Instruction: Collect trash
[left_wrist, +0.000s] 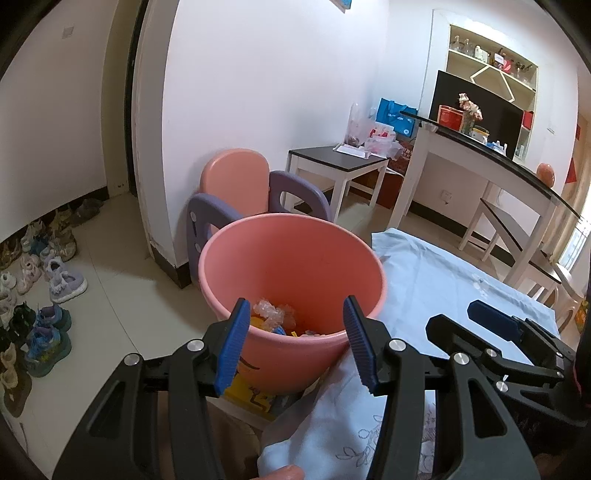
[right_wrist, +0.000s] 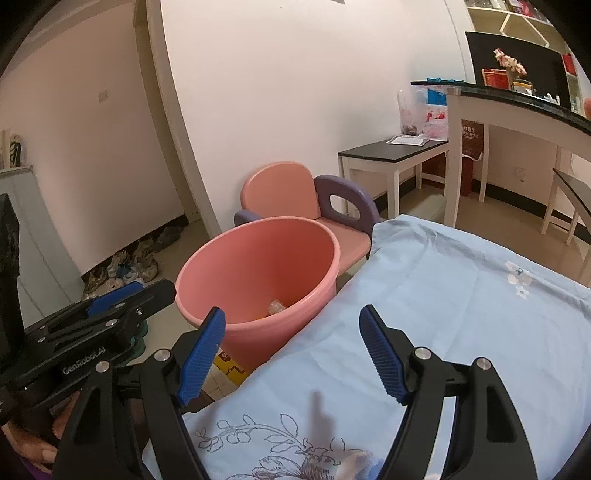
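A pink plastic bin (left_wrist: 295, 258) stands on the floor beside a table with a light blue cloth (left_wrist: 443, 288). Crumpled clear plastic and coloured scraps (left_wrist: 273, 314) lie at its bottom. My left gripper (left_wrist: 295, 347) is open and empty, over the bin's near rim. My right gripper (right_wrist: 291, 358) is open and empty above the cloth edge (right_wrist: 443, 295), just right of the bin (right_wrist: 258, 258). Each gripper shows in the other's view: the right one (left_wrist: 495, 325) and the left one (right_wrist: 110, 306).
A pink and purple child's chair (left_wrist: 236, 184) stands behind the bin against the white wall. Several shoes (left_wrist: 44, 295) line the floor at left. A low dark-topped side table (left_wrist: 340, 158) and a taller white table (left_wrist: 498, 162) stand at the right. A yellow item (right_wrist: 231, 365) lies by the bin's base.
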